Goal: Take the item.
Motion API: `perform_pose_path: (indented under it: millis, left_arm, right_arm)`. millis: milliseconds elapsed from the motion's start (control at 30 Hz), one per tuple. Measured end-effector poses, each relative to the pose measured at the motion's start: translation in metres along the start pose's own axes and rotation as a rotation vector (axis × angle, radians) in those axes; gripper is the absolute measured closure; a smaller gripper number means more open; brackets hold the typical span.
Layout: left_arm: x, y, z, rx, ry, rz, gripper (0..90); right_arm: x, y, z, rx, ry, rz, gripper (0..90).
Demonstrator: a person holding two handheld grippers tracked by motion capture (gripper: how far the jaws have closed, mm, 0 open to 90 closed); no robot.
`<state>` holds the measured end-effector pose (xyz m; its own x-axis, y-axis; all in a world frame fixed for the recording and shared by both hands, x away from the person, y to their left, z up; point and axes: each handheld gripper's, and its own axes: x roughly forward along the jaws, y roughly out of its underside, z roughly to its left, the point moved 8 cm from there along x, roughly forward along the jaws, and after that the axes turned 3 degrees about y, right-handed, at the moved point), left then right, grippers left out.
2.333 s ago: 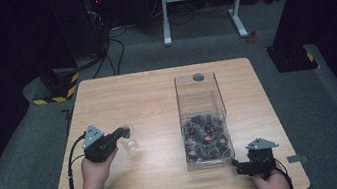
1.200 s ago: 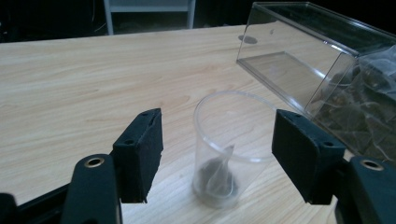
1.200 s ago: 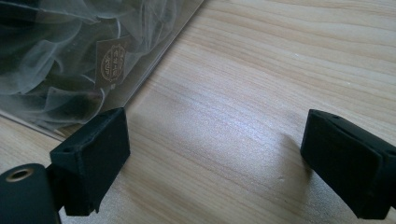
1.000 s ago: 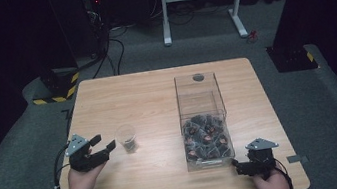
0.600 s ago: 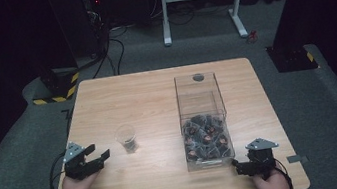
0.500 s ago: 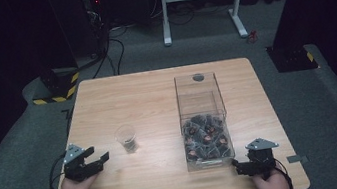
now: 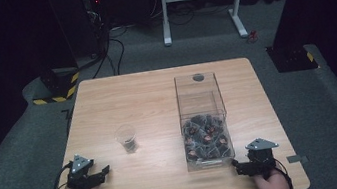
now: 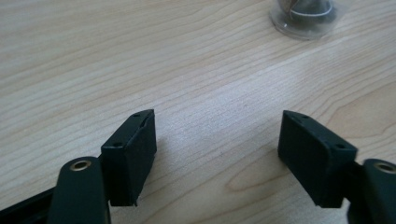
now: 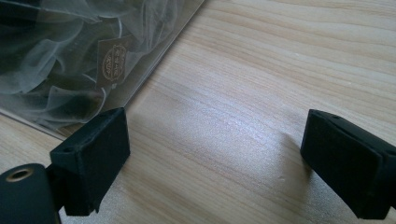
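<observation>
wooden table (image 7: 156,96), one cup (image 7: 126,138), one clear bin (image 7: 202,115), two claws gaping, empty: left claw (image 7: 101,172), right claw (image 7: 236,165)

The table (image 8: 196,70) under the left tool (image 8: 217,154) is showing pale wood grain with a smooth, faintly satin finish. That tool's pads (image 8: 133,154) are looking like matt black plastic. Ahead of it, the cup (image 8: 306,16) is looking like thin clear glossy plastic. Beside the right tool (image 9: 215,163), the clear box (image 9: 154,70) is gleaming like smooth acrylic, holding crinkled, shiny see-through sachets (image 9: 70,51).
</observation>
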<state>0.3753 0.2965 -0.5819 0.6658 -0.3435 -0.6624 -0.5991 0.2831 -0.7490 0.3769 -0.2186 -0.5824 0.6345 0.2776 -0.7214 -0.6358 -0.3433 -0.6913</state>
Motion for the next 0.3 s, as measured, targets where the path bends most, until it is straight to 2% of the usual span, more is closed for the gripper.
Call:
perform_pose_path:
  millis: [33, 100, 300]
  left_arm:
    - [-0.0004, 0.0003, -0.0010, 0.009, -0.009, -0.007, 28.8]
    - [-0.0006, 0.0008, -0.0015, 0.001, -0.010, -0.009, 28.8]
    - [-0.0008, 0.0021, -0.0030, -0.014, 0.006, -0.001, 25.6]
  right_arm:
    - [0.0000, 0.0000, 0.0000, 0.000, 0.000, 0.000, 7.8]
    - [0.0000, 0.0000, 0.0000, 0.000, 0.000, 0.000, 7.8]
    - [0.0000, 0.0001, 0.0000, 0.000, 0.000, 0.000, 7.8]
